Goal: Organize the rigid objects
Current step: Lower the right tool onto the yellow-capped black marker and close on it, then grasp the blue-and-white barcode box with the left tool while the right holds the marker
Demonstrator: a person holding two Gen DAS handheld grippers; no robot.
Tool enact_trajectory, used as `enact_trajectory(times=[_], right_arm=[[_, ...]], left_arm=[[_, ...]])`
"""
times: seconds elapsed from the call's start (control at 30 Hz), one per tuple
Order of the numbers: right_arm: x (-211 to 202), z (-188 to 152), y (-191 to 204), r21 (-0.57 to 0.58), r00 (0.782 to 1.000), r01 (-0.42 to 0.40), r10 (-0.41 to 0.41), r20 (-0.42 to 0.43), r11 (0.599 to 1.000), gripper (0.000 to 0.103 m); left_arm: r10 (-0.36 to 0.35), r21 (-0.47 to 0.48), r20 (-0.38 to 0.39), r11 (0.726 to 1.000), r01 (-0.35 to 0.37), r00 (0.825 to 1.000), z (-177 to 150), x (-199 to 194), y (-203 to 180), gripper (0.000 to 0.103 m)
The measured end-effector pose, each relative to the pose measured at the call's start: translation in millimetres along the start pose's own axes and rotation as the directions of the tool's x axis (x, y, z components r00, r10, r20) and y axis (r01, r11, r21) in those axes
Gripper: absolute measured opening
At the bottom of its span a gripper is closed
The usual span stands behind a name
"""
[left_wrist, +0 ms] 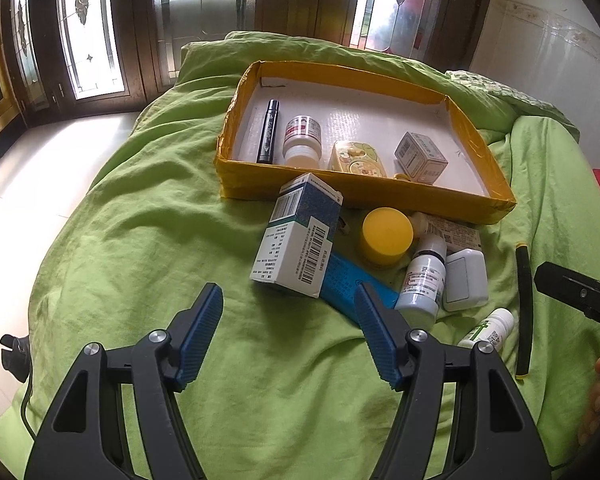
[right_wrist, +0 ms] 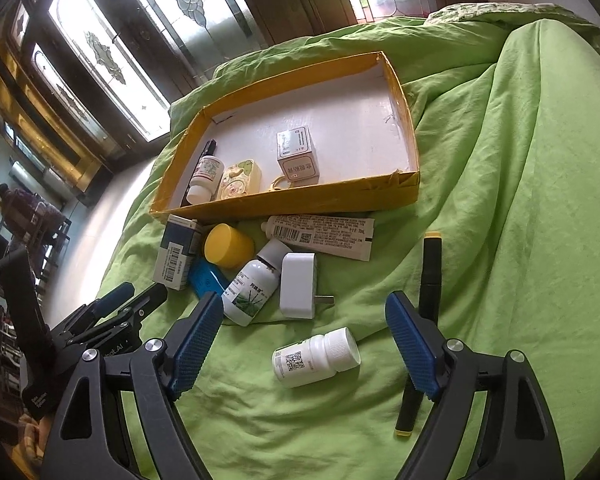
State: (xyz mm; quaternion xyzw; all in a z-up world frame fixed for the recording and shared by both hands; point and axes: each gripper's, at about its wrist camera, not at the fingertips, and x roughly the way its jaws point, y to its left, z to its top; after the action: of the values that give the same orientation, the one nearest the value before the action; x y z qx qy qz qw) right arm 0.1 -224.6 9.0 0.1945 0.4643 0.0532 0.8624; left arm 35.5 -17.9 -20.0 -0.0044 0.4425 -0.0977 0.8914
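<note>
1. The left tool [left_wrist: 288,328] has its two blue-padded fingers [left_wrist: 202,332] spread wide, with nothing between them.
2. The right tool [right_wrist: 304,344] is likewise wide apart, its ribbed blue pads [right_wrist: 414,346] gripping nothing.
3. Both tools point forward and tilt slightly downward.
4. In the right wrist view the left tool [right_wrist: 116,304] shows at the lower left, near the right one.
5. At the right edge of the left wrist view, part of the right hand [left_wrist: 598,396] shows, blurred, behind the right tool's black body [left_wrist: 576,292].

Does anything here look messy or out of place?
Yes. Boxes and bottles lie jumbled outside the yellow tray: a white carton leans tilted across a blue box, and one white bottle lies tipped over, apart.
</note>
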Motion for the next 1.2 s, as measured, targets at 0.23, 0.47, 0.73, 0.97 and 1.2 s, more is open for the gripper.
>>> enact_trajectory(times=[0.23, 0.47, 0.73, 0.97, 1.2], right_arm=[[-16.4, 14.7, -22.9, 0.059, 0.999, 0.007, -0.009, 0.043, 0.998, 0.079], [-21.9, 30.9, -48.7, 0.095, 0.999, 0.021, -0.026, 0.045, 0.995, 0.062], [23.7, 15.5, -43.7, 0.005, 0.969, 0.2, -0.197, -0.15, 0.98, 0.027], [54.5, -3.9, -29.8, -0.097, 0.935, 0.223, -0.241, -0.26, 0.97, 0.013], [52.6, -6.1, -19.9, -0.105, 0.954, 0.159, -0.18, -0.241, 0.982, 0.013]], left_arm=[[-0.006, -0.02, 0.009, 1.0, 0.007, 1.0, 2.1, 0.1, 5.0, 0.068], [-0.02, -0.037, 0.001, 0.999, 0.02, 1.0, 3.7, 4.8, 8.5, 0.068], [0.12, -0.012, 0.081, 0.993, -0.12, 0.989, 7.9, -5.5, 7.5, 0.068], [0.053, 0.029, 0.072, 0.998, -0.055, 0.996, 14.8, -3.0, 3.0, 0.068], [0.061, 0.161, -0.003, 0.985, -0.06, 0.998, 21.6, 29.7, -21.8, 0.068]])
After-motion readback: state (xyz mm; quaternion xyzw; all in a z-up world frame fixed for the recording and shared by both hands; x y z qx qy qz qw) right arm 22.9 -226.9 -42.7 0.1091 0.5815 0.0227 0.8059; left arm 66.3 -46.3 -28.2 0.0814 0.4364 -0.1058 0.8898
